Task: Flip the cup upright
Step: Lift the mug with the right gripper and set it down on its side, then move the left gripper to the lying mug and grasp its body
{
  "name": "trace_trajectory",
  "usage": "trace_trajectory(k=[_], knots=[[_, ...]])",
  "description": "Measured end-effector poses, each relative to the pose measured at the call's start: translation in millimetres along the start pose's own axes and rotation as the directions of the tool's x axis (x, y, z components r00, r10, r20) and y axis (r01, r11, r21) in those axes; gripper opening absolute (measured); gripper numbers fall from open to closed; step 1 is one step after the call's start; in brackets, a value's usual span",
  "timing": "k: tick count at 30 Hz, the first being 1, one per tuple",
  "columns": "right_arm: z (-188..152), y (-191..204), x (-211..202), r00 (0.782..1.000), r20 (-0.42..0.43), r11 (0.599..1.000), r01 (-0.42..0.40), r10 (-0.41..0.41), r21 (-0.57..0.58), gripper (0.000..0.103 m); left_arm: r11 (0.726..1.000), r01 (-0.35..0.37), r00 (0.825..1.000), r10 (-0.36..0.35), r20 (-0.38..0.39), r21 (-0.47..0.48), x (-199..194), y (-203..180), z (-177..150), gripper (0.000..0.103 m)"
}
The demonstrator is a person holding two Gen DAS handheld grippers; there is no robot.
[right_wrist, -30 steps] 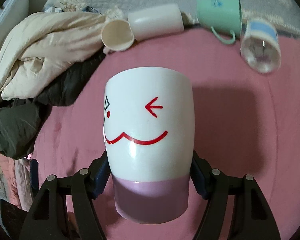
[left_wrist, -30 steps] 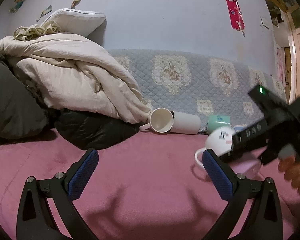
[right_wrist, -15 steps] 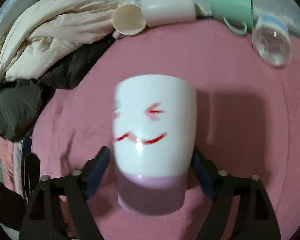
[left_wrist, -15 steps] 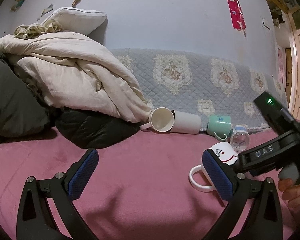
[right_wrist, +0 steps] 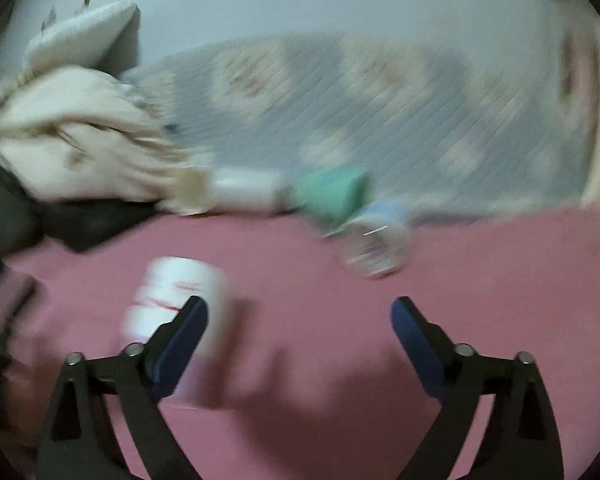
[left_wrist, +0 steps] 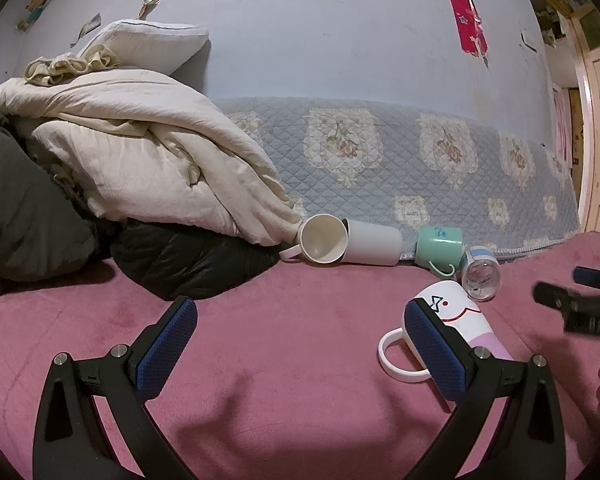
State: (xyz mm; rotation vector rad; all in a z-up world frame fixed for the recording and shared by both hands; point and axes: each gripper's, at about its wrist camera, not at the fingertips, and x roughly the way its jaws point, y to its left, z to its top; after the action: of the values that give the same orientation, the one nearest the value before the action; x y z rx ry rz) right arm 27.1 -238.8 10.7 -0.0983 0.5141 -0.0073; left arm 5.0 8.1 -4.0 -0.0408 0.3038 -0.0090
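Note:
A white mug with a red smiley face and a pink band (left_wrist: 458, 316) rests on the pink blanket (left_wrist: 284, 344), partly hidden behind my left gripper's right finger; its handle points left. It looks tilted, and I cannot tell which end is up. In the blurred right wrist view the same mug (right_wrist: 176, 296) sits behind the left finger. My left gripper (left_wrist: 300, 344) is open and empty. My right gripper (right_wrist: 300, 320) is open and empty, to the right of the mug; it also shows in the left wrist view (left_wrist: 580, 304).
A cream mug (left_wrist: 324, 238) and a white cup (left_wrist: 374, 242) lie on their sides by the quilted wall cover. A green mug (left_wrist: 438, 246) and a clear glass with a blue band (left_wrist: 480, 274) lie next to them. A heap of bedding (left_wrist: 120, 168) fills the left.
My right gripper let go of the smiley mug, opened and swung away to the right, blurring its view. The mug now rests on the blanket. The left gripper has not moved.

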Motion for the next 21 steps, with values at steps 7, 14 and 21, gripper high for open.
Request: trace_trajectory(k=[7, 14, 21], knots=[[-30.0, -13.4, 1.0, 0.988, 0.105, 0.990, 0.107, -0.116, 0.090, 0.102, 1.000, -0.006, 1.000, 0.006, -0.009, 0.013, 1.1, -2.8, 0.1, 0.103], [-33.3, -27.9, 1.7, 0.992, 0.125, 0.988, 0.013, -0.032, 0.156, 0.103, 1.000, -0.007, 1.000, 0.008, -0.023, 0.017, 3.2, -3.3, -0.2, 0.103], [-38.4, -23.0, 2.4, 0.991, 0.123, 0.988, 0.041, -0.060, 0.146, 0.103, 0.998, -0.011, 1.000, 0.011, 0.002, 0.069, -2.0, -13.9, 0.0, 0.103]])
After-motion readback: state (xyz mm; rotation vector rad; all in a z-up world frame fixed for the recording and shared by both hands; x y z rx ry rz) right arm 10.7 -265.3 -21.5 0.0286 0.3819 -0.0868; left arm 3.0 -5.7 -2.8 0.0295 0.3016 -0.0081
